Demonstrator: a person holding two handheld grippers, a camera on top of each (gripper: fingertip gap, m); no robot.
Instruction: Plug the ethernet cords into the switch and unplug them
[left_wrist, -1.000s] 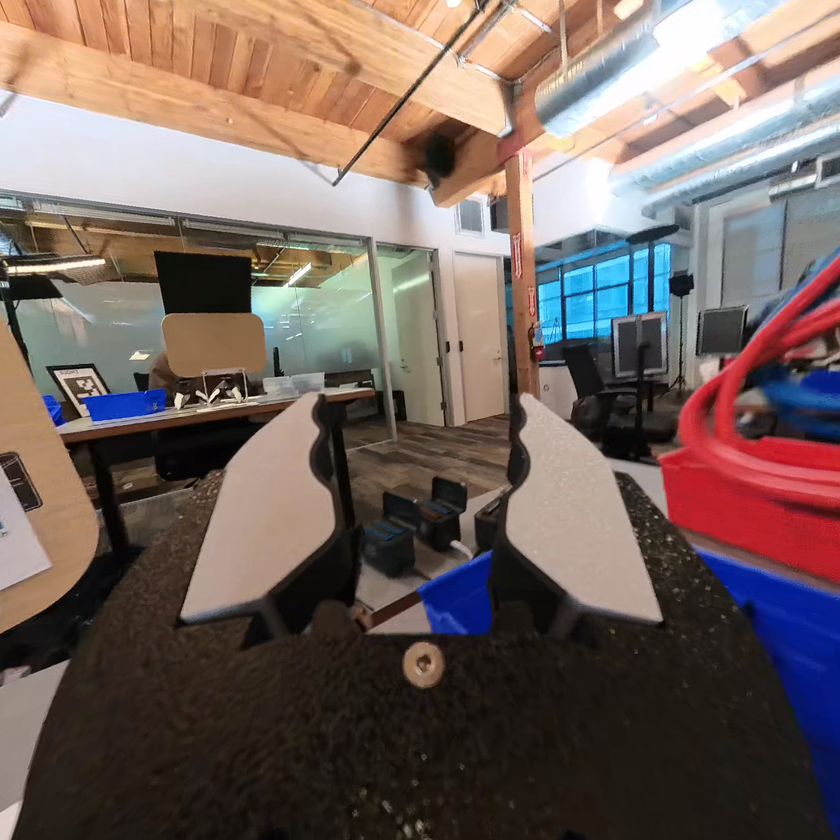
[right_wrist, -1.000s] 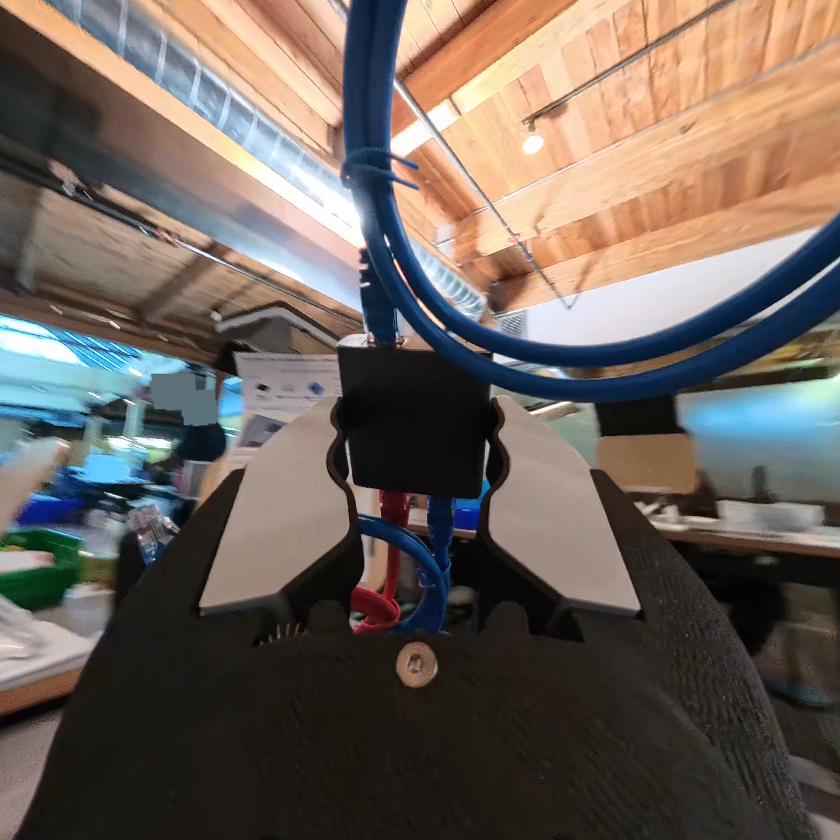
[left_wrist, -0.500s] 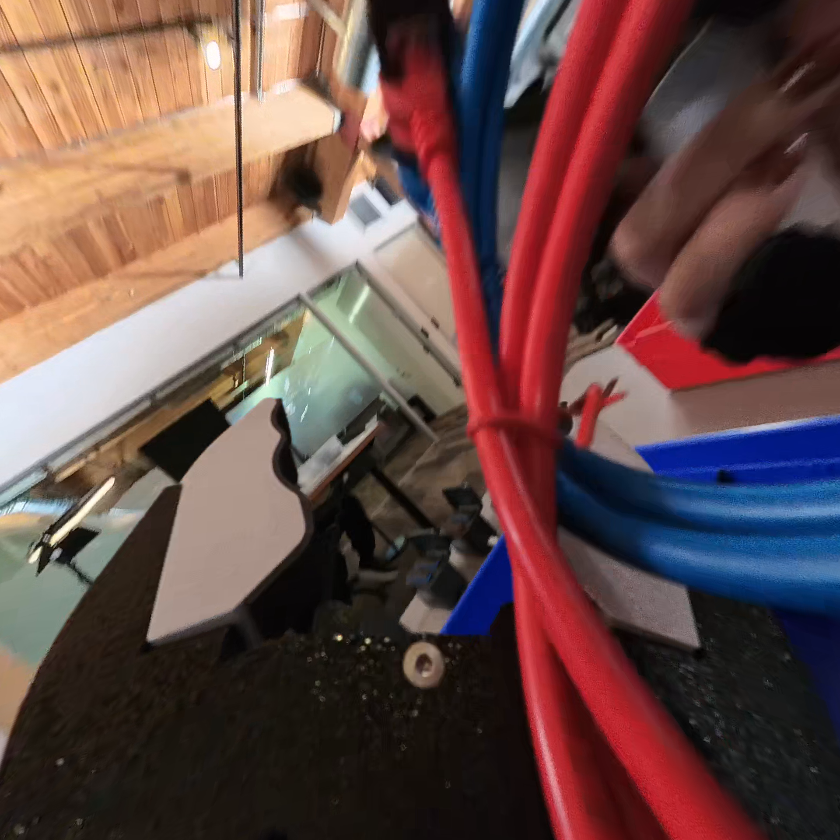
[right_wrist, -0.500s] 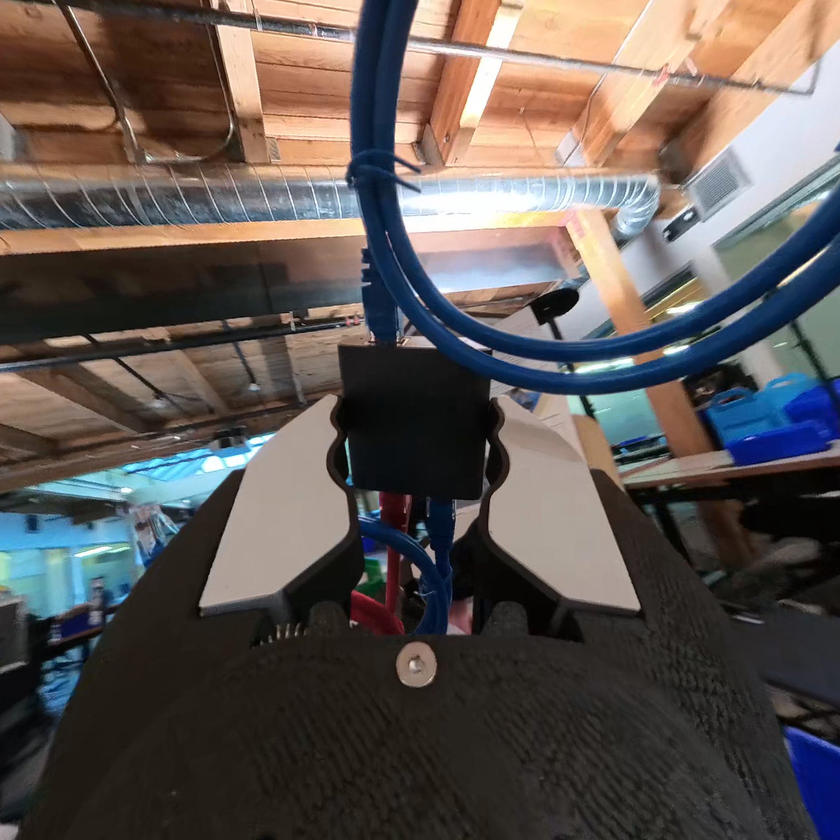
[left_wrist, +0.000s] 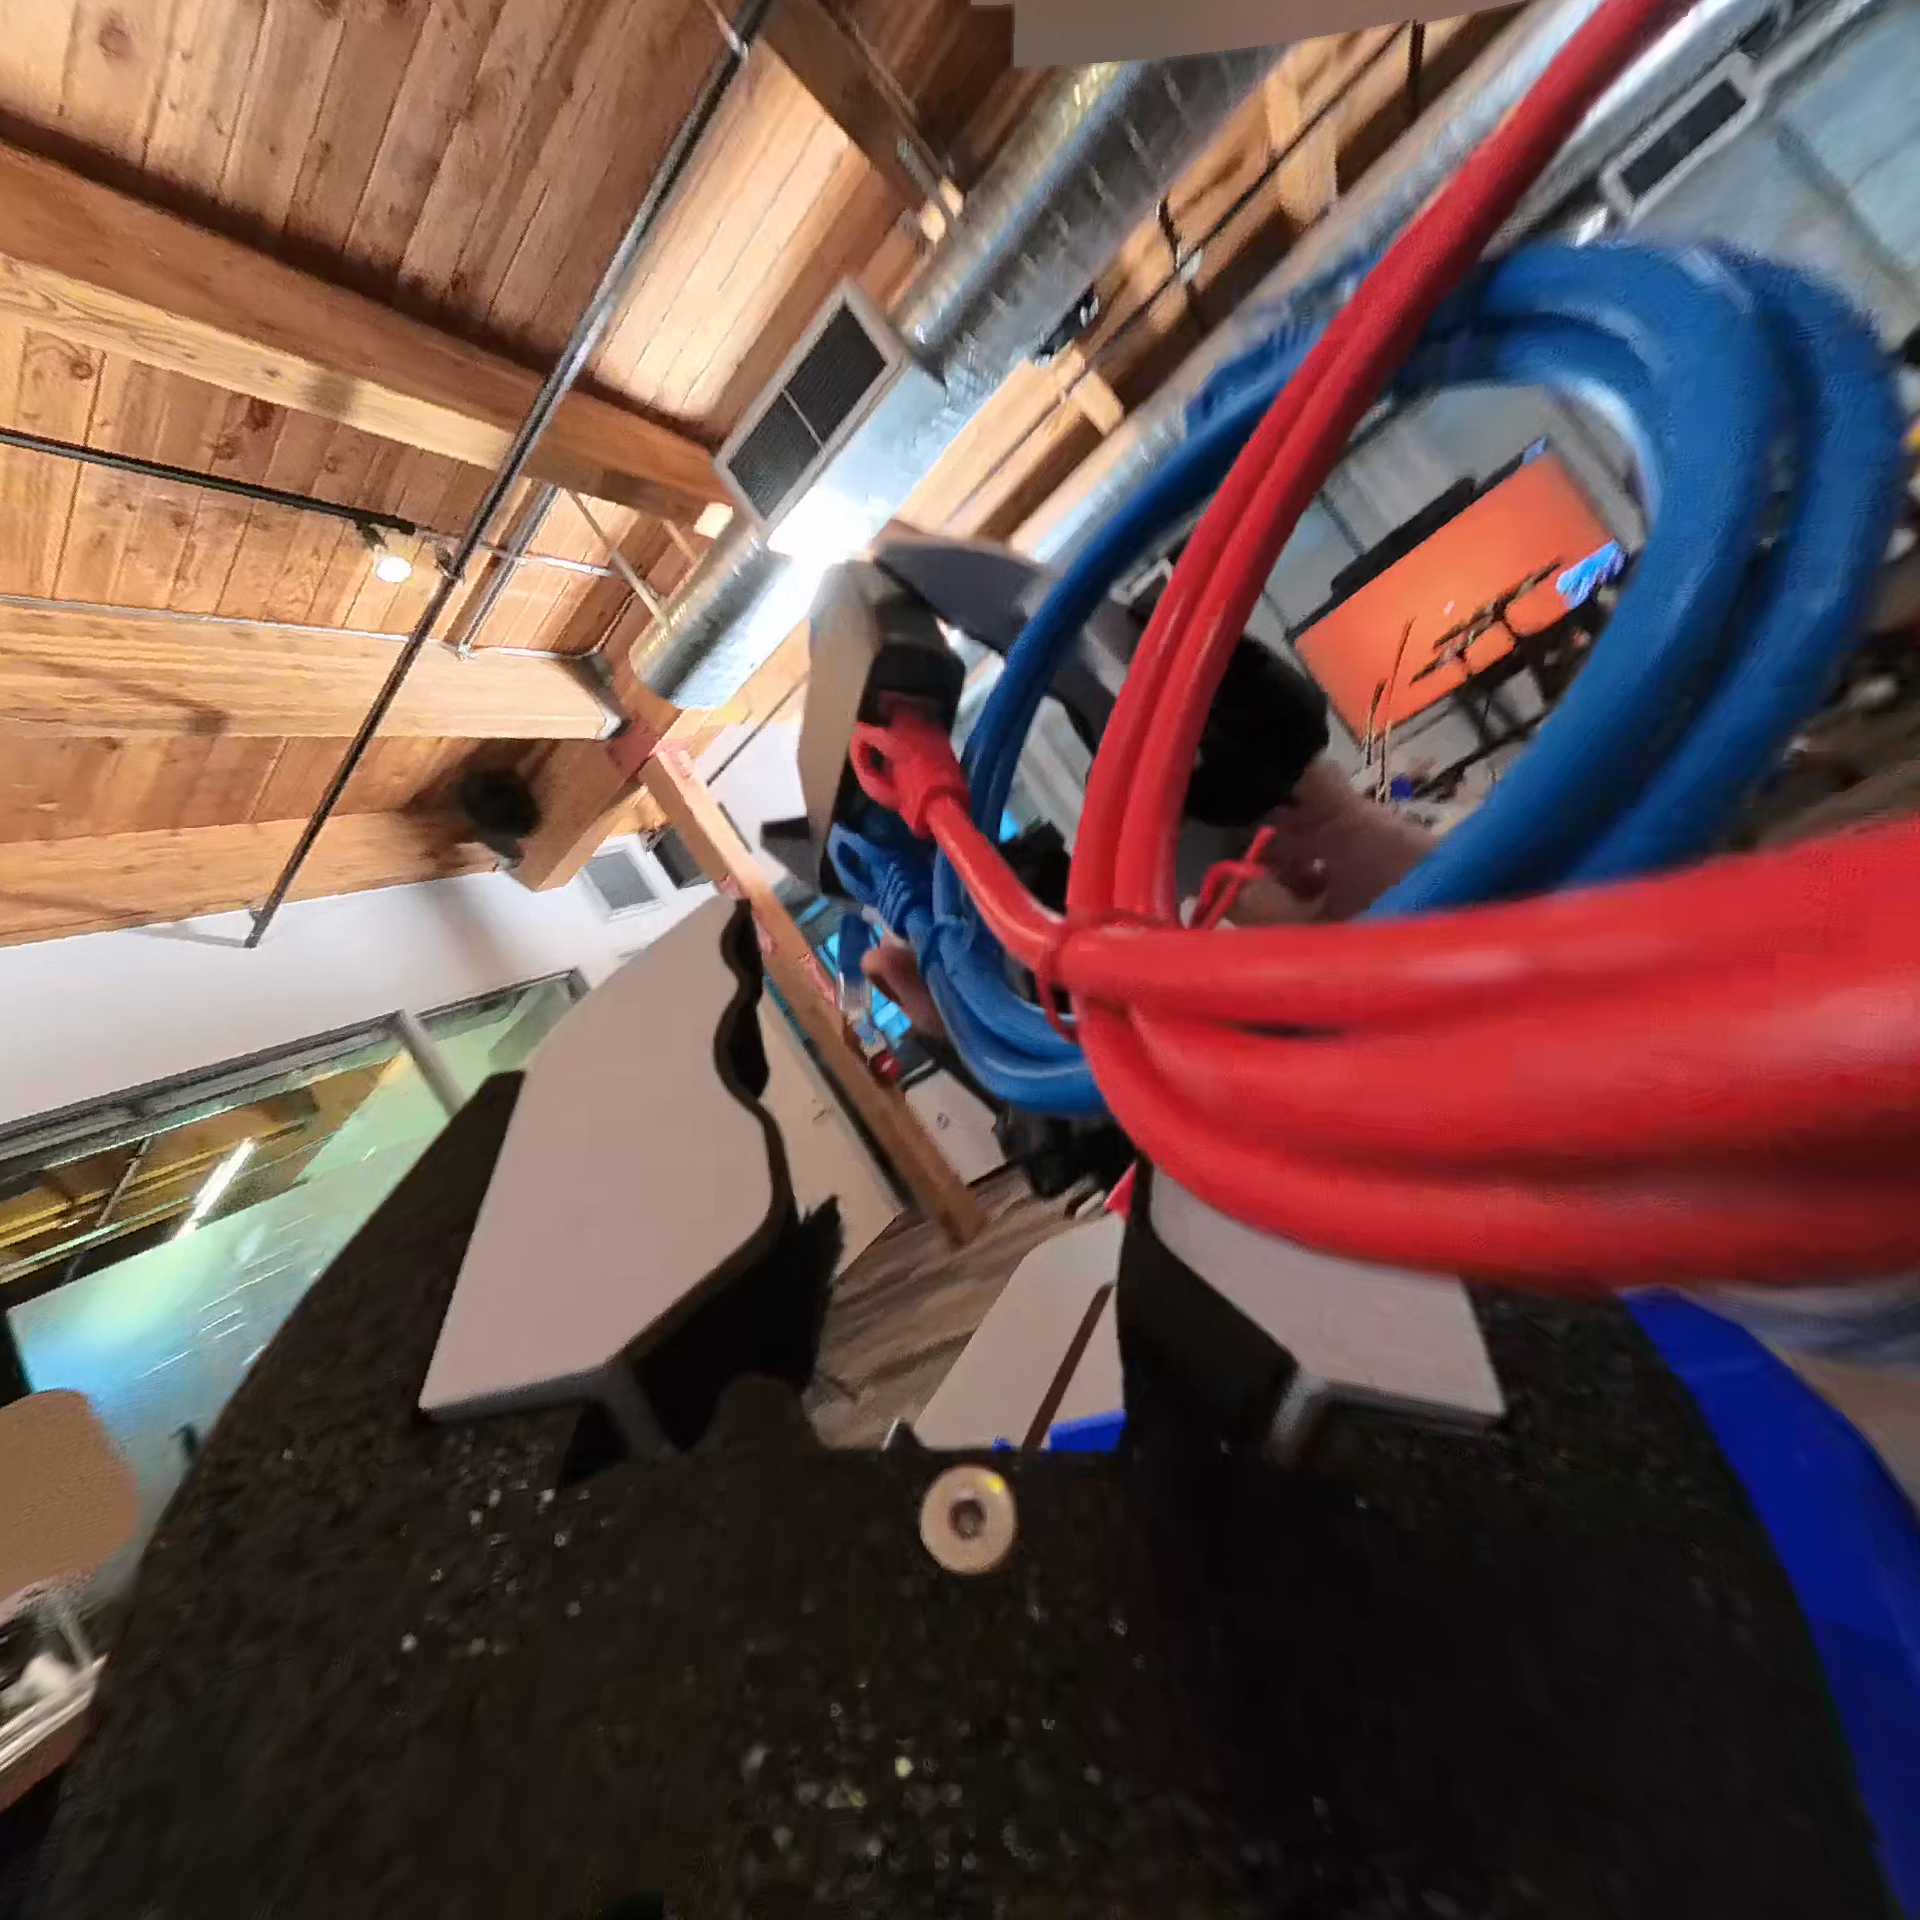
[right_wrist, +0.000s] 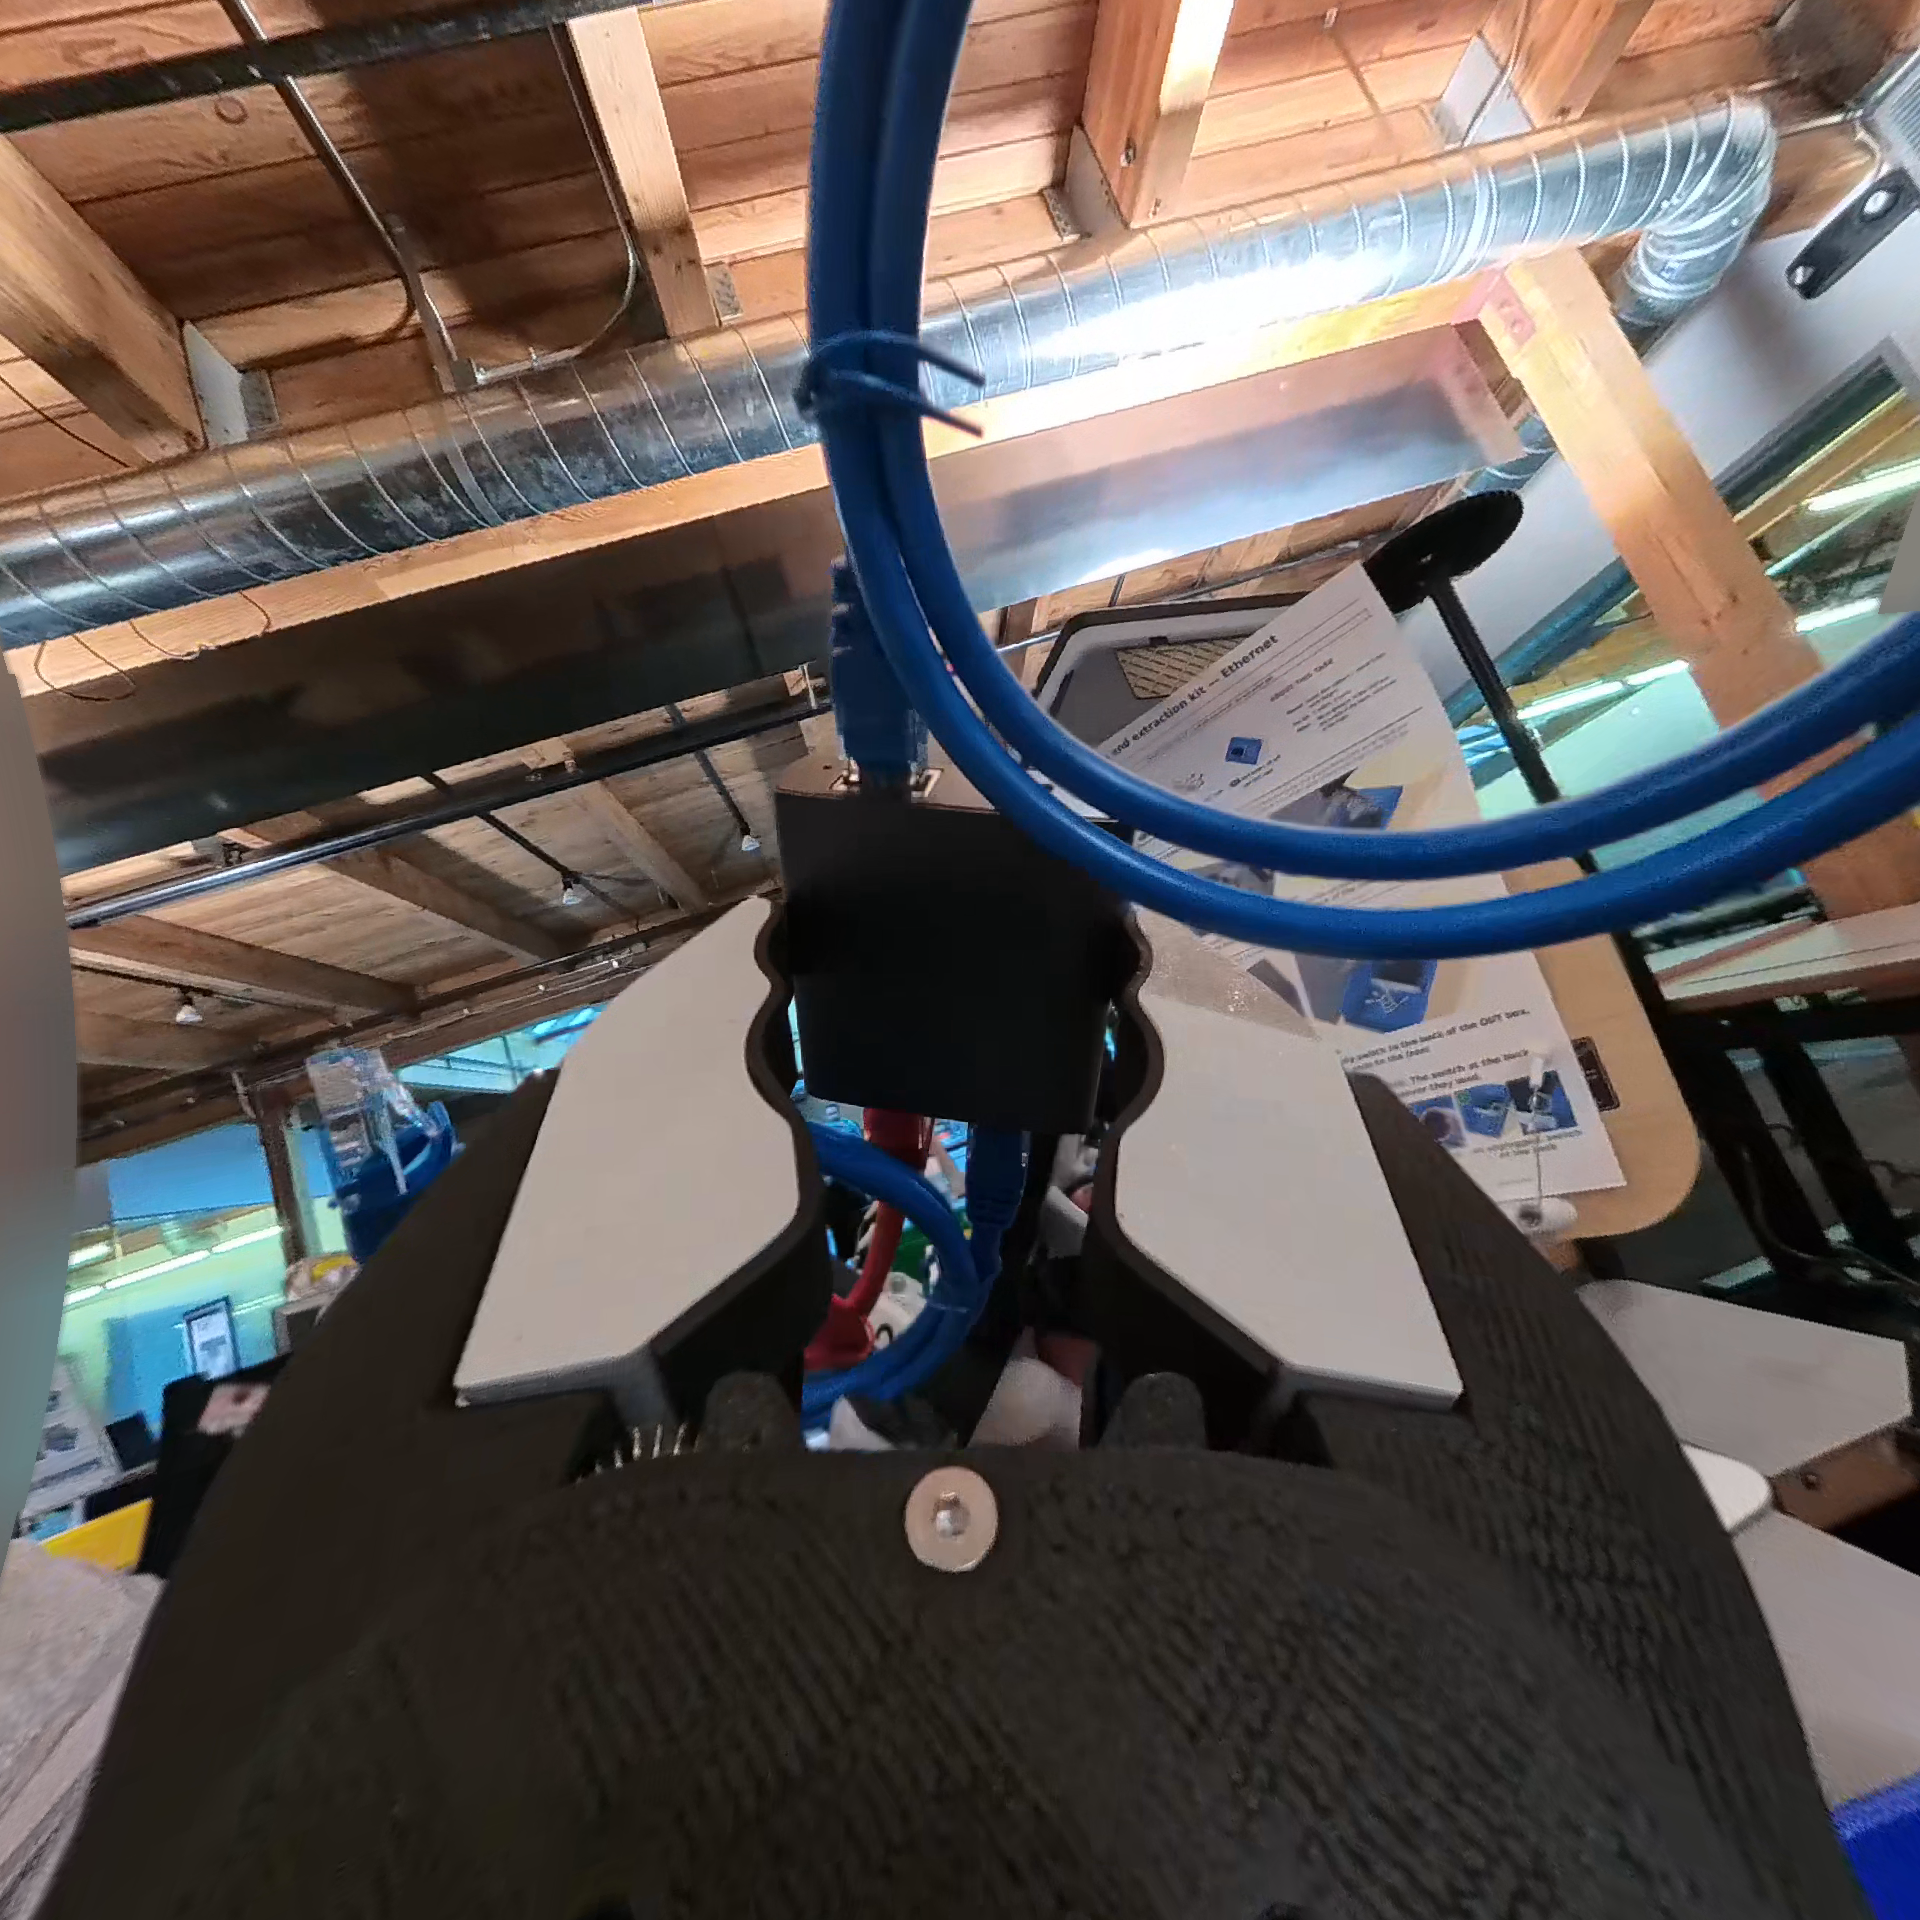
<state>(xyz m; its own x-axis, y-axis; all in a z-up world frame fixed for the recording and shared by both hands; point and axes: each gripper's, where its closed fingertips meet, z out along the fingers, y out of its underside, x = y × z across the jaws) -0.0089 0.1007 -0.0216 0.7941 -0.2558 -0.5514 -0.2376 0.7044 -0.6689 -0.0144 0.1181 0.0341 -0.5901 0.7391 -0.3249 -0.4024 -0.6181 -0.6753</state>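
Right hand-held gripper (right_wrist: 951, 997) pinching a black box (right_wrist: 945, 956) raised toward the ceiling; left hand-held gripper (left_wrist: 935, 1122) spread.
The box stands upright between the fingertips, a blue cable (right_wrist: 1299, 852) plugged into its top and looping rightward, a red cable (right_wrist: 883, 1195) leaving below. In the left wrist view, the tied red cable (left_wrist: 1455, 1039) coil lies across the right finger, blue loops (left_wrist: 1714, 571) behind it.
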